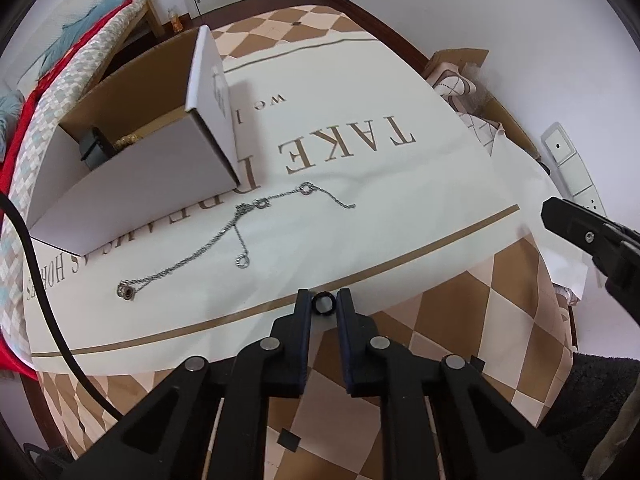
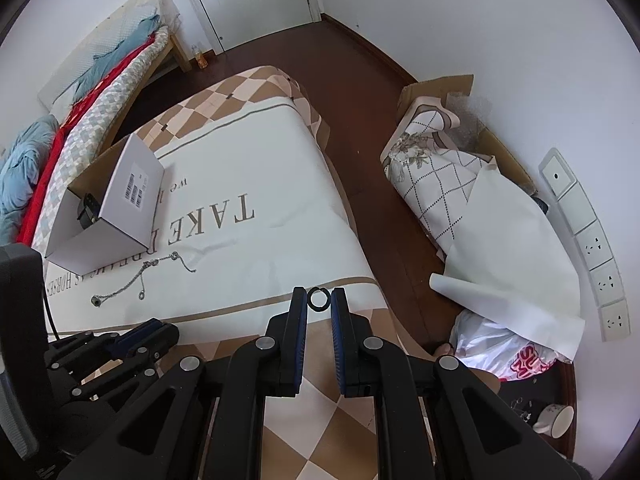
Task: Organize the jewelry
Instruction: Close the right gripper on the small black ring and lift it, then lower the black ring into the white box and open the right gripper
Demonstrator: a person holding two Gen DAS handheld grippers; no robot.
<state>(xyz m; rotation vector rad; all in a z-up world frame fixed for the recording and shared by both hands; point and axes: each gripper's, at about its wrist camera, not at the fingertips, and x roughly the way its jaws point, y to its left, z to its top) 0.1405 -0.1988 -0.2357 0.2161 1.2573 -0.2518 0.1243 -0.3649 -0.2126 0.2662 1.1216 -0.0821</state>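
A white cloth printed with large brown letters (image 1: pixel 360 216) covers the table, over a brown-and-cream diamond-patterned cloth (image 1: pixel 460 320), in a room with a dark wooden floor and a bed along the left wall. At the table's left side stands one open white cardboard box (image 1: pixel 160 184) with a brown inside; a dark boxy object (image 1: pixel 93 148) and something golden (image 1: pixel 128 142) lie in it, too small to name. One long silver chain with several small rings along it (image 1: pixel 224 236) lies spread on the white cloth just in front of the box, well ahead of both grippers. There are two small black rings. The left gripper (image 1: pixel 324 304) pinches one black ring (image 1: pixel 322 303) between its narrowly set fingertips, above the cloth's brown stripe. The right gripper (image 2: pixel 319 299) likewise grips the other black ring (image 2: pixel 319 299), held near the table's right edge.
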